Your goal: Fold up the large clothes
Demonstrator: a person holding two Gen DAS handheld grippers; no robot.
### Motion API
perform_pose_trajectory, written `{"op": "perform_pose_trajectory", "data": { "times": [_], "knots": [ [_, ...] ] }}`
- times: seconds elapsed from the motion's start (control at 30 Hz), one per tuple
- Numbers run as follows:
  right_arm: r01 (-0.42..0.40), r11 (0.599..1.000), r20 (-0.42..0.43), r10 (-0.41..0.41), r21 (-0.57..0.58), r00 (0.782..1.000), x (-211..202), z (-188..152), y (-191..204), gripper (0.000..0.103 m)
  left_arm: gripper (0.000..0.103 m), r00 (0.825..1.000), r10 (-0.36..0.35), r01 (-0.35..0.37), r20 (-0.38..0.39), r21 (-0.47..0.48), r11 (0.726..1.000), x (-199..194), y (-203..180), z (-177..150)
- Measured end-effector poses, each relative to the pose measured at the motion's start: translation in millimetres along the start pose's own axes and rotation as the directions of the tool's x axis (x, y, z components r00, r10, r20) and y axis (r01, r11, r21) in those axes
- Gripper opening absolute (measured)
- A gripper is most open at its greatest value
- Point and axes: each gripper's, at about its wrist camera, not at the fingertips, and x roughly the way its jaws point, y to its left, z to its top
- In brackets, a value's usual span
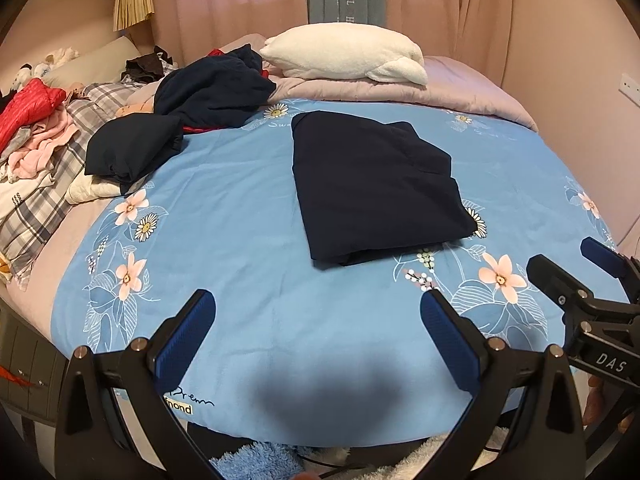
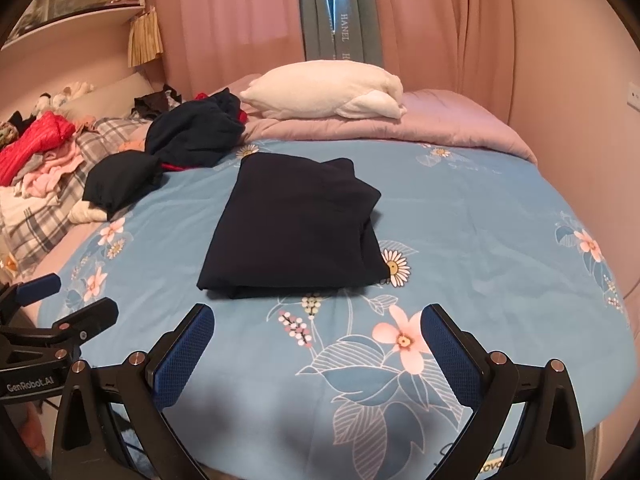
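Observation:
A dark navy garment lies folded into a rough rectangle in the middle of the blue flowered bedspread. My left gripper hovers open over the near part of the bedspread, short of the garment, holding nothing. My right gripper is open too, just in front of the garment's near edge, and empty. Each gripper shows at the side of the other's view: the right gripper at the right edge, the left gripper at the left edge.
Crumpled dark clothes and a smaller dark bundle lie at the back left. Further left is a heap of red, pink and plaid laundry. A white pillow rests on a pink quilt before curtains.

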Motion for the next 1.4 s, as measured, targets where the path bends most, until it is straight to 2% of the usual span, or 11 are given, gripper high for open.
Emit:
{"op": "perform_pose_trajectory", "data": {
  "times": [1.4],
  "knots": [
    [-0.006, 1.000, 0.016, 0.006, -0.009, 1.000, -3.3, 1.5, 1.2, 0.102, 0.102, 1.000, 0.017, -0.018, 0.012, 0.016, 1.000, -7.0, -10.7, -1.0]
  ]
}}
